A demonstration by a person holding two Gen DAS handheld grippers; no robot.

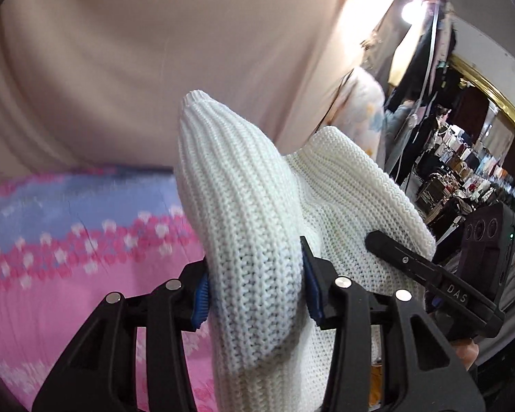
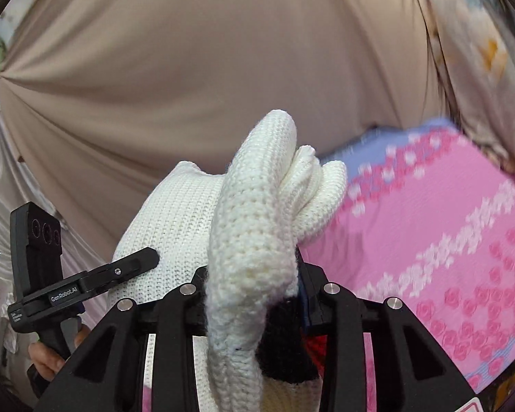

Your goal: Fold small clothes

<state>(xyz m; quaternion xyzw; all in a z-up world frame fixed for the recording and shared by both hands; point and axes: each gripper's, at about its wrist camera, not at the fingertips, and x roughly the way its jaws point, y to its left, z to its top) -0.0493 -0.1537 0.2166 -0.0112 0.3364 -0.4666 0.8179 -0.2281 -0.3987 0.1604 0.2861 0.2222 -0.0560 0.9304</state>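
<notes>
A white chunky-knit garment (image 1: 243, 213) hangs lifted above a pink and blue patterned bedspread (image 1: 51, 274). My left gripper (image 1: 255, 293) is shut on a thick bunched fold of it, blue pads pressed into the knit on both sides. In the right wrist view the same white knit garment (image 2: 254, 226) is bunched between the jaws of my right gripper (image 2: 254, 295), which is shut on it; a dark patch of fabric shows under the knit. Each gripper shows in the other's view: the right one (image 1: 429, 274) at the right, the left one (image 2: 86, 285) at the left, both against the knit.
A beige curtain (image 2: 206, 68) hangs behind the bed. The bedspread (image 2: 429, 240) spreads below and to the right. To the right in the left wrist view lie a light floral quilt (image 1: 364, 116), a bright lamp (image 1: 410, 10) and crowded shelves (image 1: 463, 164). A hand (image 2: 51, 357) holds the left gripper's handle.
</notes>
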